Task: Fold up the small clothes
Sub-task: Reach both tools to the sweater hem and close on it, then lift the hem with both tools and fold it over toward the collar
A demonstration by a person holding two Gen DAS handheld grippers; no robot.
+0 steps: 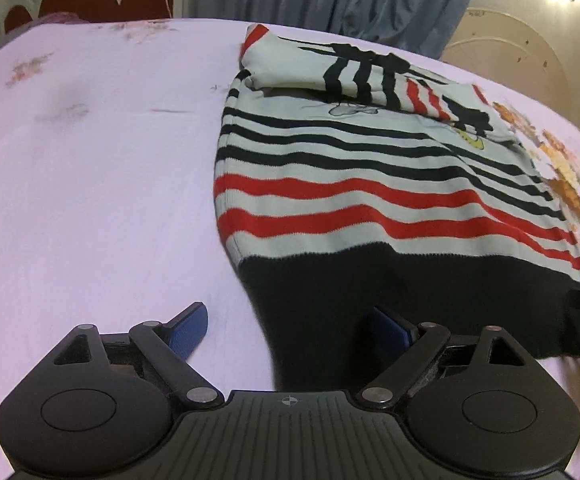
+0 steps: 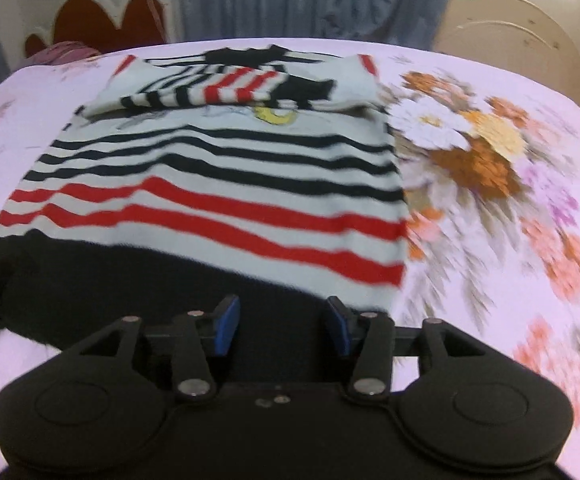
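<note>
With sleeves already folded in, both grippers are hovering at the sweater's (image 2: 218, 184) black hem (image 1: 409, 300), at 6 o'clock. The left gripper (image 1: 290, 330) is gaping wide and the right gripper (image 2: 284, 326) half-open, both empty. Next, probably, each is pinching a hem corner and carrying it toward 12 o'clock.

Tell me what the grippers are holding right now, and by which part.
Nothing. Left gripper and right gripper are both open over the sweater's black hem.

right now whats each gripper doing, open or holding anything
left gripper: open, holding nothing, at the sweater's black hem.
right gripper: open, holding nothing, over the same hem.
</note>
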